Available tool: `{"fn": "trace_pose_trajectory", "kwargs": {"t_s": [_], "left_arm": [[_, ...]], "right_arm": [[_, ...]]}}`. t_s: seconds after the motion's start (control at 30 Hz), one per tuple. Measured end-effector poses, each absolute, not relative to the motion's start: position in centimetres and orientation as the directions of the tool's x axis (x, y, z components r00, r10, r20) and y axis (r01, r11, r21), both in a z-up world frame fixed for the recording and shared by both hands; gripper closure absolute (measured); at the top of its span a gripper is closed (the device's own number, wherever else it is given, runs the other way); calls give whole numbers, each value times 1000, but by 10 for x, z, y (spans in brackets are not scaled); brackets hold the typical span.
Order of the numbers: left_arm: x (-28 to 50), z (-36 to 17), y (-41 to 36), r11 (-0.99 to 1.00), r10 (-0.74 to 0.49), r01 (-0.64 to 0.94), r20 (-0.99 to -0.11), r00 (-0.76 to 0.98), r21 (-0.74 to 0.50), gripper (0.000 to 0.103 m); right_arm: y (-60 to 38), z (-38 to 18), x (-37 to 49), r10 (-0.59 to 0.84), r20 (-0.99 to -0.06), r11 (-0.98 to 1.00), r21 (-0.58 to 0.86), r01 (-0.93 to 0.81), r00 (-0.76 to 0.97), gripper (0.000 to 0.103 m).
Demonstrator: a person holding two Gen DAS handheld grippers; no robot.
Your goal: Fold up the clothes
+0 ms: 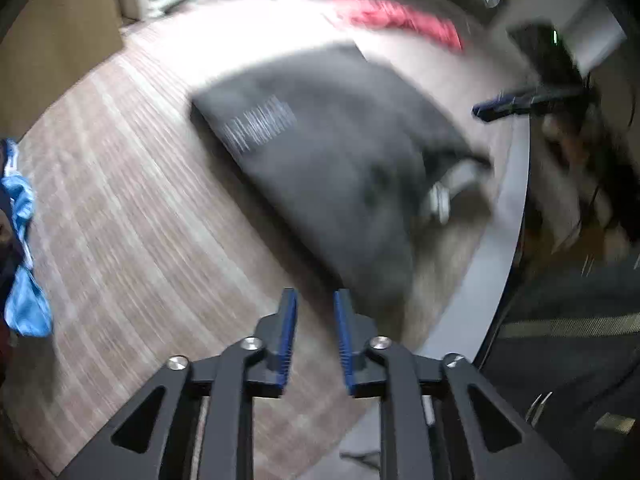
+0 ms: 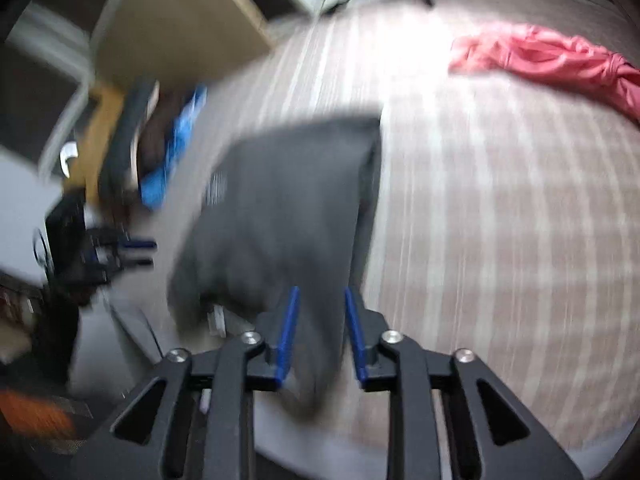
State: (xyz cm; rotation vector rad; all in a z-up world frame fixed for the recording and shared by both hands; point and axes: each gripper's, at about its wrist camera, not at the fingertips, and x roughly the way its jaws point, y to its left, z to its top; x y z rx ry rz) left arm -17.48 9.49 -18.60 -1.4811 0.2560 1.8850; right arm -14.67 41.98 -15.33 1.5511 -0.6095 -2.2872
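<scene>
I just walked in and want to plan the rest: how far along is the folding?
Done: the dark garment lies folded on the striped surface. In hand: nothing; the left gripper and right gripper are open. Left: the red garment and the blue garment are still crumpled.

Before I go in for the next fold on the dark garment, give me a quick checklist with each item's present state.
1. Left tool open and empty: ok.
2. Right tool open: ok; whether it touches the cloth beneath it: cannot tell.
3. Dark garment lies on the striped table: ok.
4. Garment fully flat: not ok, its near end looks bunched around a white tag.
5. Red garment and blue garment apart from the dark one: ok.
6. Sharp view: not ok, both are motion-blurred.
</scene>
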Motion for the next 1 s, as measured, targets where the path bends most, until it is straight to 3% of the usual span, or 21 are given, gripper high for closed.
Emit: {"fn": "trace_pose_trajectory", "kwargs": {"t_s": [0.27, 0.47, 0.5, 0.53, 0.57, 0.67, 0.8, 0.87, 1.0], "left_arm": [[-283, -212, 119, -789, 453, -492, -889, -62, -368, 71], [-313, -234, 126, -797, 481, -440, -875, -49, -413, 73], [-314, -237, 127, -795, 482, -444, -875, -49, -413, 89], [-316, -240, 129, -793, 483, -447, -874, -49, -413, 93], [-315, -238, 129, -791, 486, -456, -872, -64, -408, 94], [-306, -222, 126, -787, 496, -486, -858, -133, -380, 95], [-302, -217, 122, -793, 481, -503, -860, -172, -343, 93], [-300, -213, 121, -800, 462, -508, -867, -186, -317, 83], [-295, -204, 120, -813, 424, -518, -879, -216, -265, 82]], "right_arm": [[424, -194, -237, -465, -823, -856, 511, -70, -325, 71], [426, -202, -254, -538, -775, -803, 591, -78, -331, 72], [427, -202, -255, -537, -777, -806, 588, -71, -329, 73], [426, -199, -254, -534, -777, -811, 583, -60, -332, 87], [425, -197, -254, -531, -778, -815, 577, -49, -336, 95], [427, -189, -254, -517, -775, -830, 558, -9, -364, 96], [423, -192, -260, -422, -846, -895, 446, -1, -326, 94], [420, -177, -258, -357, -867, -925, 380, 3, -348, 82], [409, -145, -253, -323, -839, -943, 325, 74, -437, 74]]}}
